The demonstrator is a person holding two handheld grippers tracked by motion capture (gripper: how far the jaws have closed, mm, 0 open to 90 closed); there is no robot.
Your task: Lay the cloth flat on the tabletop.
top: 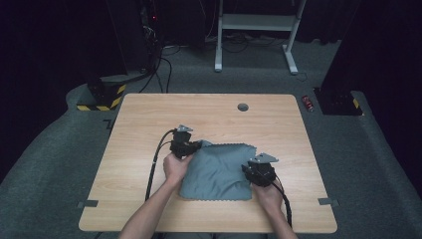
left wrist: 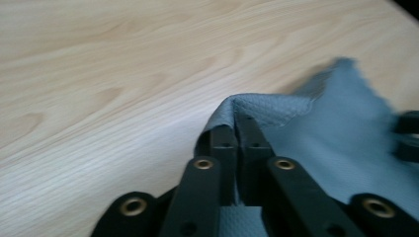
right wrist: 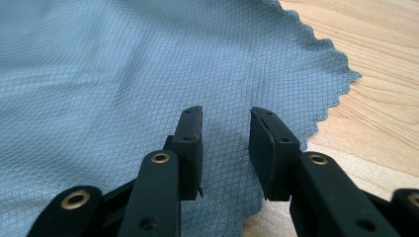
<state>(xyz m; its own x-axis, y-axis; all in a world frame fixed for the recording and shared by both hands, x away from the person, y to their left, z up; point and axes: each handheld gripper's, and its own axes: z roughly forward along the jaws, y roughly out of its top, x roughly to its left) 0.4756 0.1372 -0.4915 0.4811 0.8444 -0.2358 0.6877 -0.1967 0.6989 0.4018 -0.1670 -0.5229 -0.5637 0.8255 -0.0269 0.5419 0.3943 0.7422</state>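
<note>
A grey-blue cloth [top: 219,172] with a zigzag edge lies on the wooden table [top: 209,109], in front of the person. My left gripper [top: 199,145] is at the cloth's far left corner. In the left gripper view its jaws [left wrist: 237,123] are pressed together on a raised fold of the cloth [left wrist: 341,123], which is lifted off the wood. My right gripper [top: 247,169] rests at the cloth's right edge. In the right gripper view it [right wrist: 225,118] stands open just above the flat cloth [right wrist: 123,64], near a scalloped corner, with nothing pinched.
A round cable hole [top: 243,106] sits at the table's far middle. Grey tape marks [top: 87,203] lie near the front corners. On the floor beyond are a yellow-and-black striped base [top: 102,97], a white desk frame [top: 254,22] and a red can [top: 308,103].
</note>
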